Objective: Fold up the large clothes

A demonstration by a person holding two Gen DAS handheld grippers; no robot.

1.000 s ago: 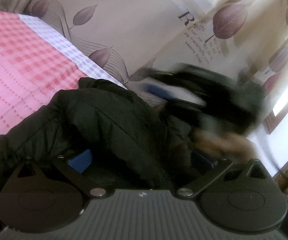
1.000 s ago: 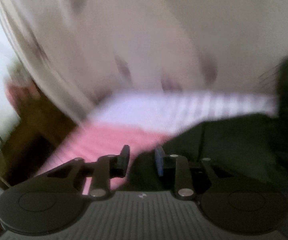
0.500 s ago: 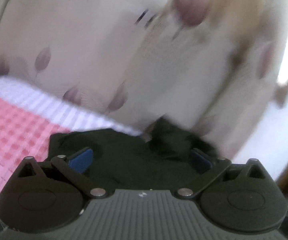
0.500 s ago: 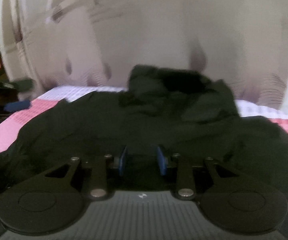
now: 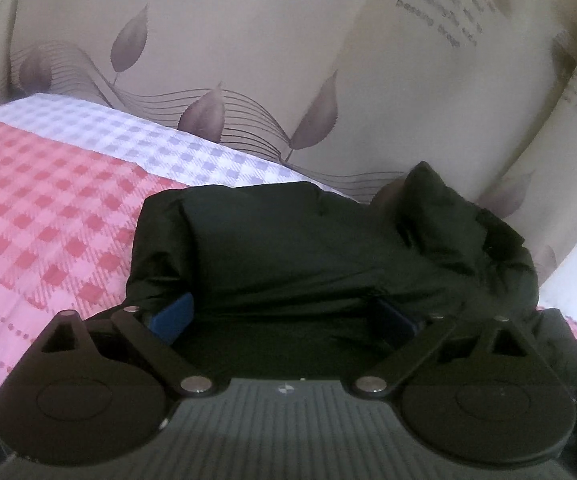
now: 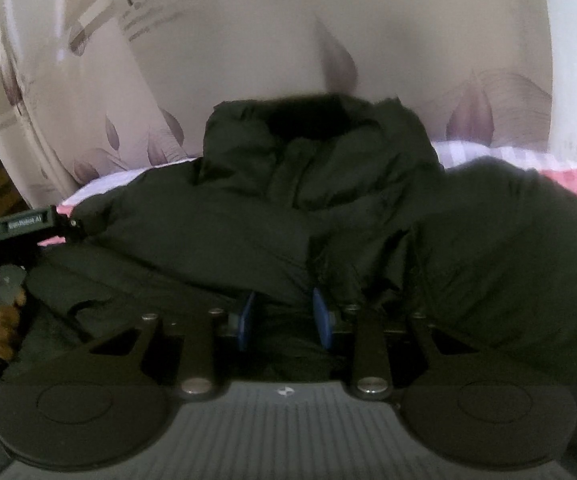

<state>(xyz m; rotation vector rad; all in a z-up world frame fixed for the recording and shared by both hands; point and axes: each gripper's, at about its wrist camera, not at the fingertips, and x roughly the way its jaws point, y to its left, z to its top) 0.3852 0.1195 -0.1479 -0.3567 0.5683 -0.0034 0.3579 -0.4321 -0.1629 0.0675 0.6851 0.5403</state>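
- The bulky black padded jacket [image 5: 308, 248] is lying on the pink-and-white checked bed cover [image 5: 48, 208], its far edge reaching the leaf-patterned cream curtain [image 5: 248, 60].
- The left gripper [image 5: 284, 316] is standing wide — jacket fabric bunched between its blue pads, whether they are pressing it is unclear.
- The right gripper [image 6: 284, 312] is narrow, pinching a jacket fold.
- Bare cover is lying free at the jacket's left edge.

Bedroom: checked bedsheet [image 5: 48, 208], leaf-print curtain [image 5: 248, 40].

Black padded jacket [image 5: 288, 256] on pink checked bedspread [image 5: 48, 216]; left tongs [image 5: 284, 316] spread wide over it
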